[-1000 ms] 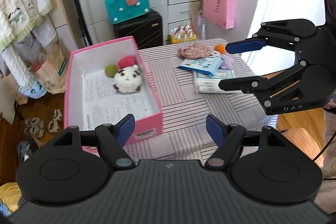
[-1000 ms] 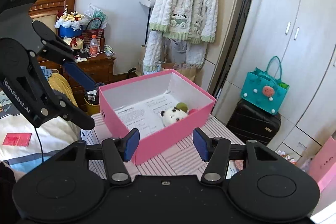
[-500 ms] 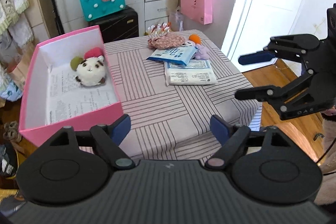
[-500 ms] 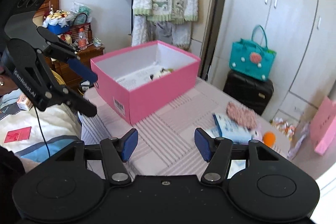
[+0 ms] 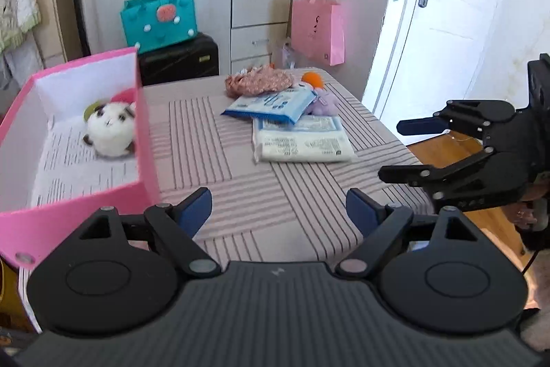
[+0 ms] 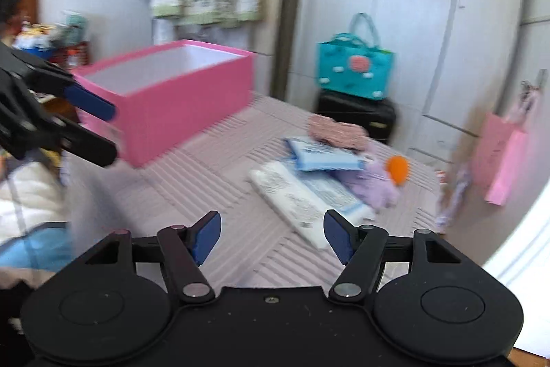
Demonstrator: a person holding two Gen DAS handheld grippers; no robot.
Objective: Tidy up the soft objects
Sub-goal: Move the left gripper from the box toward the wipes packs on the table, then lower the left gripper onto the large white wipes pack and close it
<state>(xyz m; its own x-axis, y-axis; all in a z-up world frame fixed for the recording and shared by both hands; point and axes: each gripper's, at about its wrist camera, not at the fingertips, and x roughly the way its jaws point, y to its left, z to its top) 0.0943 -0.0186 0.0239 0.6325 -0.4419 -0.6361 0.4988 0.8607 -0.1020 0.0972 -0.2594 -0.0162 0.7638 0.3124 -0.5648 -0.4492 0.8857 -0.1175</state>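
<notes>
We hold our left gripper [image 5: 279,212] over the near edge of the striped table [image 5: 213,157], its blue pads spread wide with nothing between them. Our right gripper [image 6: 268,234] hovers over the same cloth; its jaws are opening, and only bare cloth shows between them.

The soft things lie in two places. Inside the pink box [image 5: 146,140], at the table's left, a white panda plush [image 5: 109,129] rests on a printed sheet, with a green and a red ball tucked behind it. Toward the far right of the table we see a blue wipes pack [image 5: 271,105] lying partly over a white tissue pack [image 5: 302,143], a floral fabric bundle [image 5: 259,81] behind them, and a purple plush [image 6: 374,184] with an orange piece beside it.

Both packs carry print, but we cannot read it. The sheet's text is likewise too small.
</notes>
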